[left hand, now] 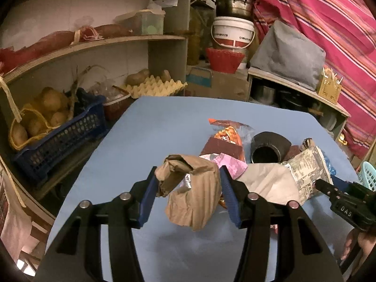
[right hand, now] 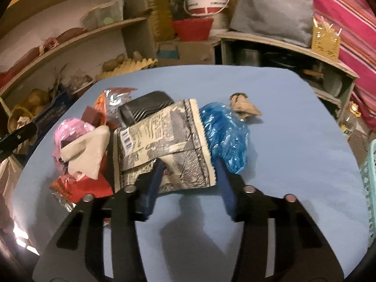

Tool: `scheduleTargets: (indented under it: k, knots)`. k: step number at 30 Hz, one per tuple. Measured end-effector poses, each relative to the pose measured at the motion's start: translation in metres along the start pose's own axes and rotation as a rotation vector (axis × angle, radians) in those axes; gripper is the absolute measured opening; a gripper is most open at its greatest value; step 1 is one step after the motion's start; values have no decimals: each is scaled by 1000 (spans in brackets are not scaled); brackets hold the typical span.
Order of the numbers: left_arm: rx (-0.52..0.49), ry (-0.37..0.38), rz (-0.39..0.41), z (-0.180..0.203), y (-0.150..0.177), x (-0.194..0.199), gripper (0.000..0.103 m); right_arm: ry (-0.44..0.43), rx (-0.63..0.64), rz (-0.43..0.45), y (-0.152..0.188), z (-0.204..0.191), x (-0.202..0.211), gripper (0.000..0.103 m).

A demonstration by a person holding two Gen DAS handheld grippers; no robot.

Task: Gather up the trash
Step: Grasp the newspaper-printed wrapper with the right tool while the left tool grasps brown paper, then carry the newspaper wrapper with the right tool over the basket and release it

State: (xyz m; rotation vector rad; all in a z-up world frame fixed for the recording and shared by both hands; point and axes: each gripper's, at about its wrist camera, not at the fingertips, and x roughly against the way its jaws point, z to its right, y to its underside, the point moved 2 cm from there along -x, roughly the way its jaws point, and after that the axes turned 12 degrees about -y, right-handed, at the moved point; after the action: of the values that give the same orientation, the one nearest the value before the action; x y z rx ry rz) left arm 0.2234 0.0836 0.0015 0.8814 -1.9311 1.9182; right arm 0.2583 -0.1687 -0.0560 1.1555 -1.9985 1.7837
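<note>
My left gripper (left hand: 188, 176) is shut on a crumpled brown paper bag (left hand: 195, 188) and holds it above the blue table (left hand: 145, 129). A trash pile lies behind it: an orange snack wrapper (left hand: 229, 134), a black plastic cup (left hand: 268, 149), pink plastic (left hand: 231, 164), beige paper (left hand: 268, 181) and a grey printed packet (left hand: 307, 164). In the right wrist view my right gripper (right hand: 189, 164) stands open around the near edge of the grey printed packet (right hand: 164, 141). A blue plastic bag (right hand: 225, 131) and a small brown paper wad (right hand: 244, 105) lie to its right.
Shelves to the left hold a blue crate (left hand: 58, 138) of potatoes and an egg tray (left hand: 155, 87). A white bucket (left hand: 232, 31), a red basket (left hand: 224, 58) and a grey cover (left hand: 286, 54) stand behind the table. A teal basket (right hand: 370, 188) sits at the right edge.
</note>
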Motion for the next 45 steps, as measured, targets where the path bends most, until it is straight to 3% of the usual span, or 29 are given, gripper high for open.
scheduleTargets:
  k: [4, 9, 11, 14, 19, 25, 32, 39, 45]
  knots:
    - [-6, -8, 3, 2, 1, 0, 52, -18, -3, -8, 0, 1, 0, 34]
    - [-9, -21, 7, 2, 2, -3, 52, -34, -6, -15, -1, 2, 1, 33]
    - [-8, -32, 4, 2, 2, -6, 52, -38, -1, -14, 0, 3, 1, 18]
    - [6, -35, -8, -2, 1, -9, 52, -36, 30, 2, -1, -1, 7, 13]
    - [16, -35, 1, 1, 0, -4, 52, -36, 85, 53, -4, -7, 33, 9]
    - [-20, -42, 65, 21, -3, 15, 52, -9, 95, 164, -9, 10, 85, 6]
    - [-39, 33, 109, 67, -12, 40, 52, 50, 47, 267, -10, 55, 149, 6]
    - [-84, 160, 119, 146, -14, 65, 52, 162, -29, 358, 0, 122, 220, 6]
    - [-140, 258, 121, 221, -12, 82, 52, 278, -79, 383, 19, 180, 267, 6]
